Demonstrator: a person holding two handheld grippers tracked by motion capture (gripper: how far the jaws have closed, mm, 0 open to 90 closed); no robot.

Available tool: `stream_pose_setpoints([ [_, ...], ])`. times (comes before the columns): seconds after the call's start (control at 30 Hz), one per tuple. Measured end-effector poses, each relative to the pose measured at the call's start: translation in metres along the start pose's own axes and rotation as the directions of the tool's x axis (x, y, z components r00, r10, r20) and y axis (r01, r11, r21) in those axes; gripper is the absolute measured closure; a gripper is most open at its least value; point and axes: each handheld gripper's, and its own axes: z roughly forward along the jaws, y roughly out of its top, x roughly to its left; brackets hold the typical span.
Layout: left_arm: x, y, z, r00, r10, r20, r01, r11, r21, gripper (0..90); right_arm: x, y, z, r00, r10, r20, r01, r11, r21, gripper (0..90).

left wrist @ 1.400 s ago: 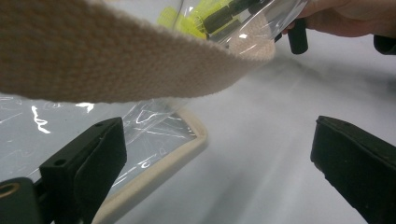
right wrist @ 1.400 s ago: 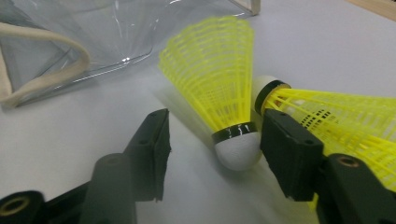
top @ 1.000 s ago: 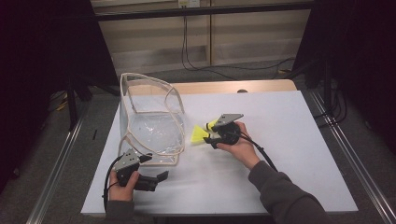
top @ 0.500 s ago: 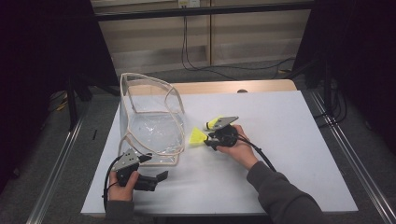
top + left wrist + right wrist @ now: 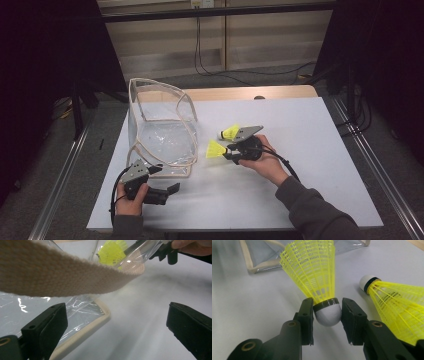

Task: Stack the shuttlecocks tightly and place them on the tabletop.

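Clamping the white cork of a yellow mesh shuttlecock (image 5: 317, 275), the right gripper (image 5: 327, 308) fingers aim its skirt toward the clear plastic bag (image 5: 160, 132) at the surface's left edge; left gripper (image 5: 117, 322) fingers spread, nothing between.

In the left gripper view a blurred beige strap (image 5: 62, 275) crosses the frame, hiding most of the yellow shuttlecock (image 5: 111, 252) behind it — both run off the top edge.

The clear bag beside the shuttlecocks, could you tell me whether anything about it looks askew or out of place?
Yes: the clear bag slumps unevenly, its cloth-trimmed rim tilted and its strap drooping over the side. Nothing looks spilled or damaged.
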Motion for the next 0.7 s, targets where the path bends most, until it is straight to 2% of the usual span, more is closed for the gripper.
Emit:
stream_pose_setpoints([
  [0.47, 0.000, 0.001, 0.000, 1.0000, -0.003, 0.001, 0.003, 1.0000, 0.002, 3.6, -0.007, -0.019, -0.023, 0.9999, 0.015, 0.000, -0.015, 0.9999, -0.002, 62.8],
  [0.7, -0.001, 0.001, 0.000, 1.0000, -0.003, -0.001, 0.003, 1.0000, 0.000, 3.6, -0.008, -0.027, -0.033, 1.0000, 0.001, 0.006, -0.001, 1.0000, 0.006, 62.8],
])
